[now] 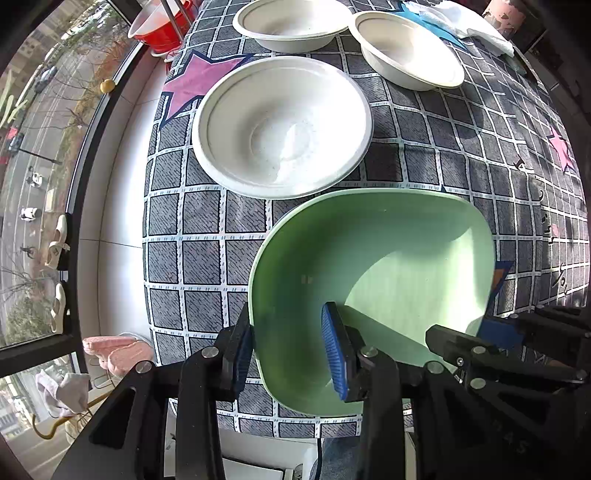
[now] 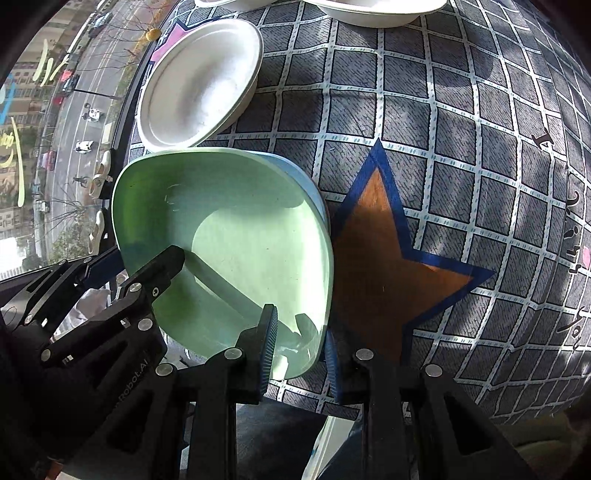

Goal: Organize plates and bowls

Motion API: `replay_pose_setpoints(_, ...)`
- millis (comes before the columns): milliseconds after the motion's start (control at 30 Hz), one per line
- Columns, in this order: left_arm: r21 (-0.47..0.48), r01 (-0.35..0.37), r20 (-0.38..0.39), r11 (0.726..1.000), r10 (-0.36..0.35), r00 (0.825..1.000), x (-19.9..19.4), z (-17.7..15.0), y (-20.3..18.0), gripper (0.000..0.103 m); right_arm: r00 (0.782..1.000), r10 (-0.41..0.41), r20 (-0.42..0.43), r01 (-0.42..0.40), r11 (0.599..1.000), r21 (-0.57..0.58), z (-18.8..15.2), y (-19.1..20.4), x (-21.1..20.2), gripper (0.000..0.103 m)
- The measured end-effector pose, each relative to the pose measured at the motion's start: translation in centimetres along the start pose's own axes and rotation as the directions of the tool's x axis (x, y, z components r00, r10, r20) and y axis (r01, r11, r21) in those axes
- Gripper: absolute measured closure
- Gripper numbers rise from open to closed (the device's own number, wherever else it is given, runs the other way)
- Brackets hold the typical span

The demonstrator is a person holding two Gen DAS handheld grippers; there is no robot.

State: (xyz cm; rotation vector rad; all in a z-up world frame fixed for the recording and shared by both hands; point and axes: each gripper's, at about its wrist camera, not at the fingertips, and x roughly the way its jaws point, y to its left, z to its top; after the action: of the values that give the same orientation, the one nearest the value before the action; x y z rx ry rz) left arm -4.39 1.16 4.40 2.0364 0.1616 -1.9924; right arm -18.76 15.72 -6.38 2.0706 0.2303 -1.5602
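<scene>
A green square bowl point(image 1: 373, 273) sits near the table's front edge and also shows in the right wrist view point(image 2: 229, 236), with a pale blue bowl rim point(image 2: 314, 192) under it. My left gripper point(image 1: 288, 350) straddles its left rim, jaws apart, one pad outside and one inside. My right gripper point(image 2: 301, 350) straddles its right front rim the same way, and its tip shows in the left wrist view point(image 1: 461, 343). Three white bowls stand beyond: a near one point(image 1: 282, 125), one far left point(image 1: 291, 22), one far right point(image 1: 406, 50).
The table carries a grey checked cloth point(image 1: 207, 236) with pink point(image 1: 203, 77) and orange point(image 2: 384, 251) stars. A red basin point(image 1: 159, 26) stands off the far left corner. A white towel point(image 1: 469, 22) lies at the far right. A window runs along the left.
</scene>
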Motion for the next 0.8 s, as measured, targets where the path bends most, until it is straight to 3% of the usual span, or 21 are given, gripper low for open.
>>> replay_pose_setpoints(100,-0.004,-0.009,-0.005,1.000,0.009,1.000,0.3,-0.1,-0.6,0.063,1.000,-0.007,-0.014,0.007,1.000,-0.005,1.2,-1.5,1.7,0.076)
replay_pose_setpoints(200,-0.020,-0.009,-0.015,1.000,0.009,1.000,-0.1,-0.3,-1.1,0.048,1.000,0.014,-0.014,-0.014,1.000,0.008,2.0,-2.1,3.1,0.076)
replay_pose_setpoints(300,-0.065,-0.026,-0.009,0.998,0.026,1.000,-0.6,-0.6,-0.7,0.026,1.000,0.003,-0.016,-0.003,1.000,0.014,2.1,-3.9,3.1,0.073)
replay_pose_setpoints(367,-0.101,-0.025,-0.003,0.995,0.024,1.000,-1.2,-0.9,-0.3,0.024,0.999,0.037,-0.018,-0.036,0.999,0.029,2.2,-4.6,3.1,0.066)
replay_pose_setpoints(400,-0.116,-0.020,-0.007,0.993,0.019,1.000,-1.1,-0.9,0.0,0.023,1.000,0.025,-0.016,-0.025,0.999,0.040,2.4,-5.2,3.1,0.048)
replay_pose_setpoints(433,-0.123,-0.014,-0.012,0.992,0.013,1.000,-1.1,-1.0,0.1,0.023,1.000,0.004,-0.001,-0.004,0.999,0.045,2.1,-5.7,2.7,0.020)
replay_pose_setpoints(467,-0.127,-0.014,-0.016,0.992,0.012,1.000,-1.0,-1.1,0.2,0.022,1.000,0.009,0.024,-0.010,0.999,0.054,1.9,-6.3,2.3,0.012)
replay_pose_setpoints(600,-0.123,-0.023,-0.021,0.992,0.020,1.000,-0.9,-1.6,-0.5,0.022,0.998,0.052,0.028,-0.055,0.991,0.121,1.8,-8.6,2.2,0.011)
replay_pose_setpoints(800,-0.101,-0.011,-0.013,0.995,0.010,1.000,-1.1,-2.0,-2.4,0.022,0.999,0.031,0.035,-0.036,0.987,0.156,1.9,-9.6,1.9,0.011)
